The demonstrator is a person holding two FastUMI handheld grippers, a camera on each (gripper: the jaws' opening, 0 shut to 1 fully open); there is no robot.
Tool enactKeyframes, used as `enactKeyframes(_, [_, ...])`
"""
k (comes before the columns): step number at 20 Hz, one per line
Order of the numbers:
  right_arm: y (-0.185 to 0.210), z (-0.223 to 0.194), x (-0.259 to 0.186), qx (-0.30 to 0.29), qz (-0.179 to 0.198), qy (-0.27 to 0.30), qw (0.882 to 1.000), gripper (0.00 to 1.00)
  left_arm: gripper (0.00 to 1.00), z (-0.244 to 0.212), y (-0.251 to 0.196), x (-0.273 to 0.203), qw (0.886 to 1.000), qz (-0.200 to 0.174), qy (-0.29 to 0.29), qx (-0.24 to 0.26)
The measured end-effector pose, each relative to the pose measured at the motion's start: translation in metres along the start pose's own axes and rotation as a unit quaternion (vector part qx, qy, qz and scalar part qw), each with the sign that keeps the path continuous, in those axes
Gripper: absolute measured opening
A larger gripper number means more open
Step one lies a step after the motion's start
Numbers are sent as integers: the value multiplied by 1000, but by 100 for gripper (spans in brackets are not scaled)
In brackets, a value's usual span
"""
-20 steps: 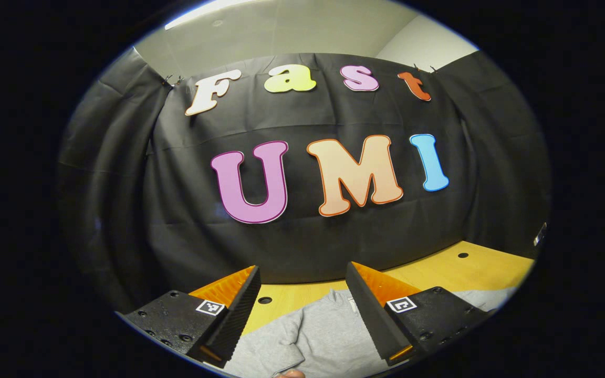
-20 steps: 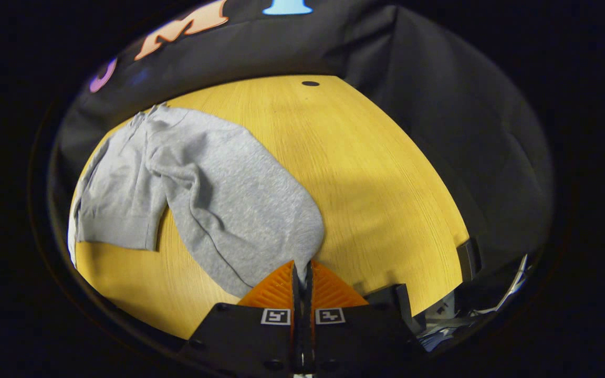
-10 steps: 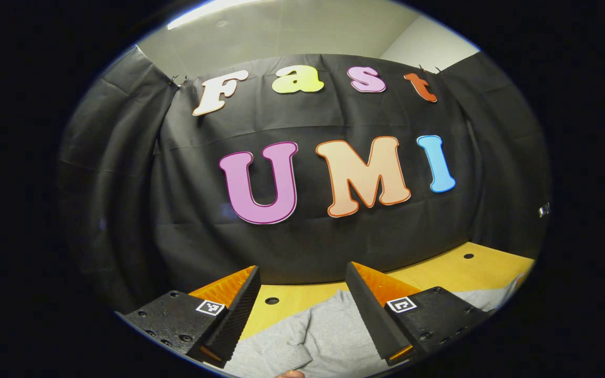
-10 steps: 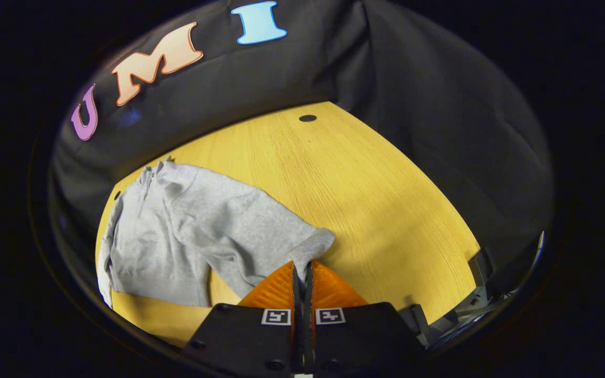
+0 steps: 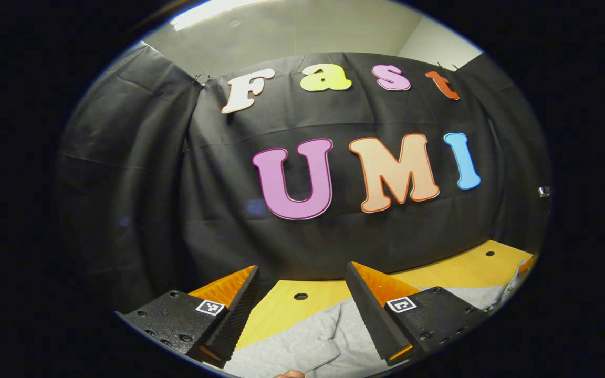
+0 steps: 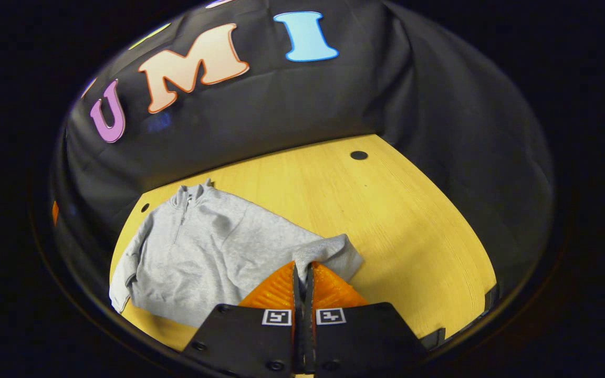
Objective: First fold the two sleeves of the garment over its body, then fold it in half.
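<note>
A grey zip-neck sweatshirt (image 6: 202,247) lies flat on the yellow wooden table (image 6: 397,210), collar toward the black wall. My right gripper (image 6: 302,265) is shut on the cuff end of one sleeve (image 6: 334,252), which is bunched and raised beside the body's near right side. The other sleeve (image 6: 124,273) lies along the body's left edge. In the left gripper view, my left gripper (image 5: 301,269) hangs open above the table with nothing between its fingers; the sweatshirt (image 5: 302,344) lies under and between them.
The table has small round holes, one (image 6: 358,155) near the far right corner and one (image 5: 300,296) just ahead of the left gripper. Black cloth walls close the table's far and right sides. Bare wood (image 6: 428,252) stretches right of the sweatshirt.
My right gripper has carried the sleeve cuff up and in toward the body, so the sleeve now bunches instead of stretching out. The left gripper has turned slightly left, staying open.
</note>
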State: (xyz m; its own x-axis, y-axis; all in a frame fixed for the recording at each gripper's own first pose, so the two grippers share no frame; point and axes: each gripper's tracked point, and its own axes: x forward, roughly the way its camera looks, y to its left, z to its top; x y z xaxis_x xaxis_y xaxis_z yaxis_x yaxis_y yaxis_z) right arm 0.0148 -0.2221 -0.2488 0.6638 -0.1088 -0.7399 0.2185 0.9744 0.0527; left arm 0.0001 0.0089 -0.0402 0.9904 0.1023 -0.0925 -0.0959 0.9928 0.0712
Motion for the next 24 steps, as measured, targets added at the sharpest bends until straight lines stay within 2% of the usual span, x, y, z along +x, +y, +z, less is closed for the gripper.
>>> enactKeyframes(5, [58,19,14,-30,34,-16,999,3,95,-4,29,-10,999,32,5,3])
enactKeyframes(7, [83,27,20,-44,49,-22,998,3,100,-5,43,-16,999,46,6,6])
enactKeyframes(8, [97,30,22,-48,59,-21,997,2,95,-6,49,-17,999,53,7,6])
enactKeyframes(11, [136,38,30,-54,84,-24,995,3,96,-11,74,-27,997,77,12,7])
enactKeyframes(12, [146,40,32,-60,91,-26,994,2,99,-13,82,-30,996,85,14,7])
enactKeyframes(15, [178,47,35,-73,110,-31,991,2,95,-15,103,-38,994,107,18,9])
enactKeyframes(16, [189,49,38,-77,116,-32,990,2,100,-15,110,-41,993,113,19,9])
enactKeyframes(17, [198,49,38,-79,120,-32,989,2,96,-18,117,-44,993,118,20,9])
enactKeyframes(19, [215,49,40,-87,130,-33,987,2,96,-20,127,-51,992,127,23,12])
enactKeyframes(20, [223,49,42,-91,134,-32,986,3,100,-20,131,-54,991,130,23,12])
enactKeyframes(21, [229,49,43,-94,137,-33,986,2,95,-22,136,-55,991,134,25,13])
enactKeyframes(22, [238,51,43,-94,142,-34,985,2,100,-22,141,-56,990,139,26,12])
enactKeyframes(24, [262,53,45,-92,154,-35,983,2,100,-25,150,-61,989,146,28,10])
